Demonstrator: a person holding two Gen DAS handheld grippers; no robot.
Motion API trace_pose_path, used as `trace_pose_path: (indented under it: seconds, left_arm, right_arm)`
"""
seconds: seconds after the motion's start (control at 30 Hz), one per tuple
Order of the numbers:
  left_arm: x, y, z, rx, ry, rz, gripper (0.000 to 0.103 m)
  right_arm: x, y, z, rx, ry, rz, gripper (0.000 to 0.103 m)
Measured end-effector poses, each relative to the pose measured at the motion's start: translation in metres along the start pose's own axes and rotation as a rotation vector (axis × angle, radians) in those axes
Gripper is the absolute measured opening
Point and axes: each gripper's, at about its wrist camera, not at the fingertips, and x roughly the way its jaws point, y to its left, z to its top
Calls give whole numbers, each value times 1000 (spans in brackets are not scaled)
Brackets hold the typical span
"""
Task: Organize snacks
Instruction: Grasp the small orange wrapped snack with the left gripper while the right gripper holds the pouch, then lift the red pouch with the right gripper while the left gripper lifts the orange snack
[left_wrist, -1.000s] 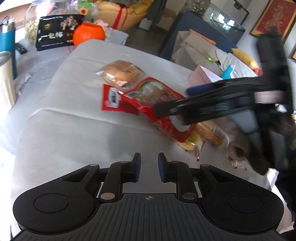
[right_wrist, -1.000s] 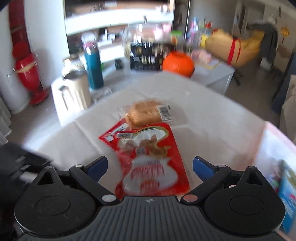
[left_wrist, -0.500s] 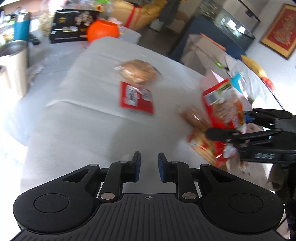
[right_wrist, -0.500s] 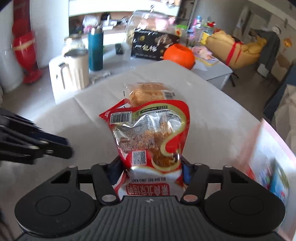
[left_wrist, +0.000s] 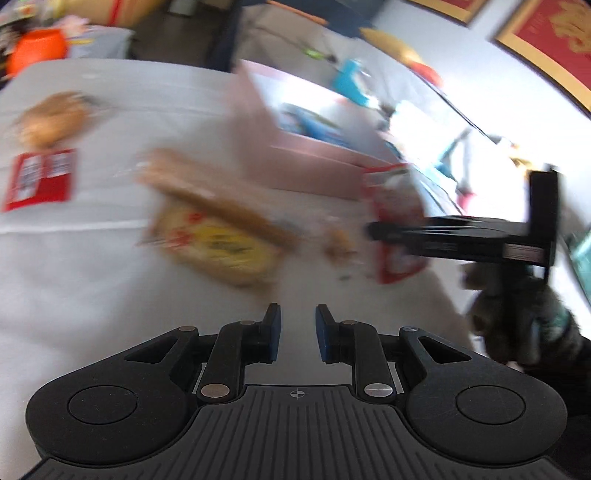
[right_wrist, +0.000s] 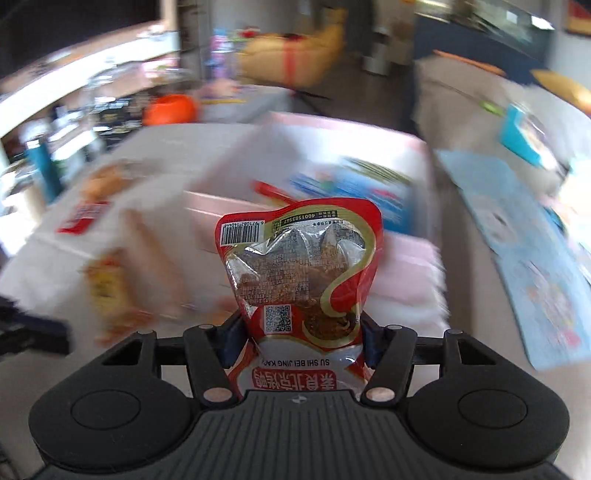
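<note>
My right gripper (right_wrist: 299, 332) is shut on a red snack pouch (right_wrist: 299, 266) and holds it upright in the air, facing a pink box (right_wrist: 332, 147) that holds blue packets. From the left wrist view the right gripper (left_wrist: 373, 232) holds the pouch (left_wrist: 395, 206) just before the pink box (left_wrist: 295, 151). My left gripper (left_wrist: 297, 328) hovers over the white tablecloth, its jaws a small gap apart and empty. A yellow-red packet with a brown bread stick (left_wrist: 218, 225), a small red packet (left_wrist: 40, 179) and a wrapped bun (left_wrist: 51, 118) lie on the cloth.
An orange pumpkin-shaped pot (left_wrist: 35, 51) stands at the far left end of the table. A light blue sheet (right_wrist: 524, 236) lies right of the box. A teal bottle (right_wrist: 40, 166) stands at far left. Both views are motion-blurred.
My right gripper closed on the red pouch, lifted it off the cloth and carried it right toward the pink box. My left gripper swung right with its jaws unchanged.
</note>
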Motion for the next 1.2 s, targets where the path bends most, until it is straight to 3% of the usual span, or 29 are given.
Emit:
trace_pose_path:
  seconds: [0.1,0.23,0.43,0.5,0.7,0.9,1.03,1.2]
  left_arm:
    - [13,-8,5,27,5,36,23]
    - [19,9,10,-28,-1,108,23]
    - [1,34,21,-73,-82,294,25]
    - [-12,34,24,-70,-132,327,25]
    - [-32,7,37,29,-228,279,25]
    - [31,-29,48,184,-105,226,27]
    - [69,-37,50,253,-35,301,27]
    - [85,-26,48,233,-16,297,32]
  right_arm:
    - [16,0,-4,53,38,54,60]
    - [23,42,-5,-24,21,148,61]
    - [23,78,-6,-58,-6,258,81]
    - [19,80,-11,-92,-17,247,81]
    - [9,43,-16,-2,-91,103,84]
    - [6,15,-29,84,-115,85,87]
    - [10,4,-46,134,-136,122,95]
    - [10,4,-49,123,-142,134,100]
